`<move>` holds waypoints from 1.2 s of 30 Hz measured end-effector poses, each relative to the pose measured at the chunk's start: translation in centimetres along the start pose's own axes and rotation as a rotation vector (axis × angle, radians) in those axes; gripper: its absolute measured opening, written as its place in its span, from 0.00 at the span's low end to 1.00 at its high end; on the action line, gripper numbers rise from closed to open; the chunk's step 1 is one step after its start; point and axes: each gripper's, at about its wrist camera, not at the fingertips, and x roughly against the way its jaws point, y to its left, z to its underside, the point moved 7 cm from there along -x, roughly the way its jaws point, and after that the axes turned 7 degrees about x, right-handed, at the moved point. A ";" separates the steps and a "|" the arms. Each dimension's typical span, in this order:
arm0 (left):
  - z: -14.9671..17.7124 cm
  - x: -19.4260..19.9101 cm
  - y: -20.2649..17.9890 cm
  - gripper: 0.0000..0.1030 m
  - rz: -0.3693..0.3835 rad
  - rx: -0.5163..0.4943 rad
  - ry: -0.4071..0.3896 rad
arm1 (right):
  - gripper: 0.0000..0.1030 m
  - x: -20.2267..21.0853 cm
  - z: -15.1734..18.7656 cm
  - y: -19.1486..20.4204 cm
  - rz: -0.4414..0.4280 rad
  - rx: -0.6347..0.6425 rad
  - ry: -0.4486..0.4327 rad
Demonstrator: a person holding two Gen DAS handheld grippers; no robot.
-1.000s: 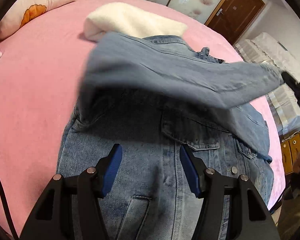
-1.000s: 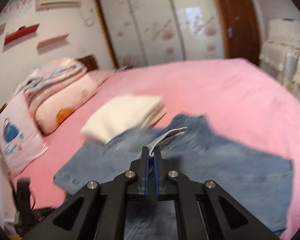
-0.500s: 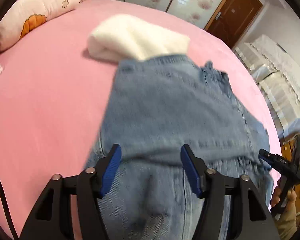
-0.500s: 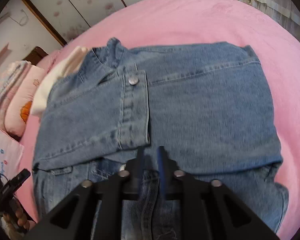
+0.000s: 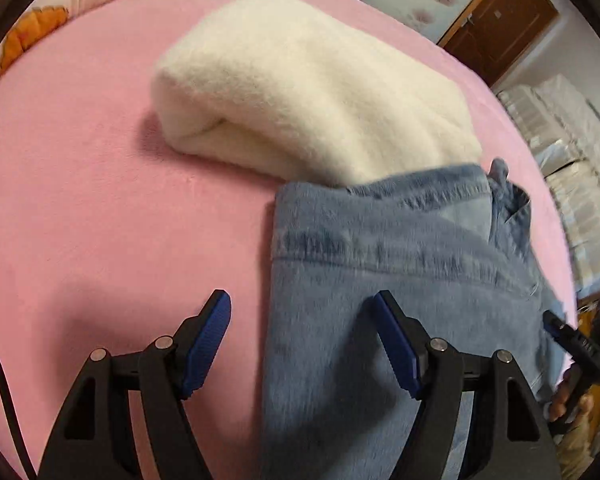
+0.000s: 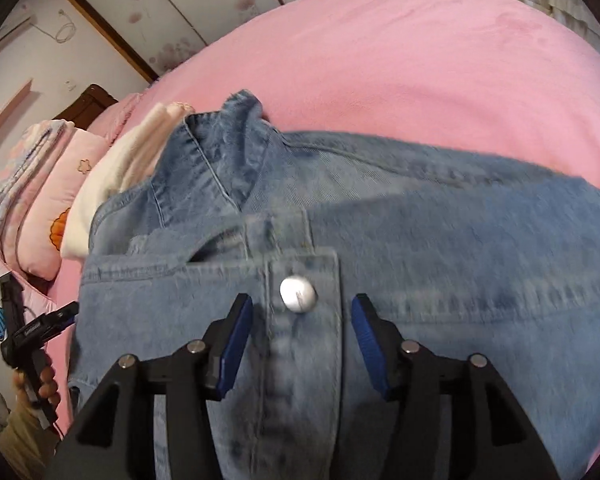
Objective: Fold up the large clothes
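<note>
While both our jaw sets stand spread with nothing pinched, the right gripper [image 6: 302, 318] has just been opening, pads clear either side of the sleeve cuff [image 6: 304, 320] and its metal snap button [image 6: 298, 294]; whether the tips graze the cloth below we can't tell. Our left gripper [image 5: 302, 334] has been widening too: its left pad sits over bare pink bedsheet [image 5: 80, 208], its right pad over the denim jacket [image 5: 400, 280], with the jacket's left edge running between them.

Hard to read: denim is motion-blurred in both views, seams smeared. Jacket's lower part is cut off behind the gripper bodies and the bottom of each frame.

Jacket lies flat on the bed, sleeve folded across the body, collar [image 6: 220, 152] toward the headboard.

View differences: the right wrist shows cuff, button and collar; the left wrist shows only a plain denim panel with one stitched seam. The left wrist shows the folded cream fleece [image 5: 308, 88] in full, touching the jacket's top edge; the right wrist catches only a sliver of it behind the collar. The right wrist shows pillows [image 6: 60, 184] at left; the left wrist shows a brown door [image 5: 500, 20]. Each view catches the opposite gripper and hand at its edge.
</note>
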 end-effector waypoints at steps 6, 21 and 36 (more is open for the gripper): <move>-0.7 -1.6 -0.2 0.34 0.083 -0.002 0.014 | 0.48 -1.7 -0.8 2.2 0.005 0.132 0.005; -0.7 -1.3 -1.8 0.22 -0.207 -0.129 -0.192 | 0.37 -3.1 -1.2 4.8 0.236 0.269 -0.055; 9.3 3.8 -9.7 0.36 0.014 -0.120 -0.175 | 0.53 3.9 4.4 13.9 0.051 0.269 -0.167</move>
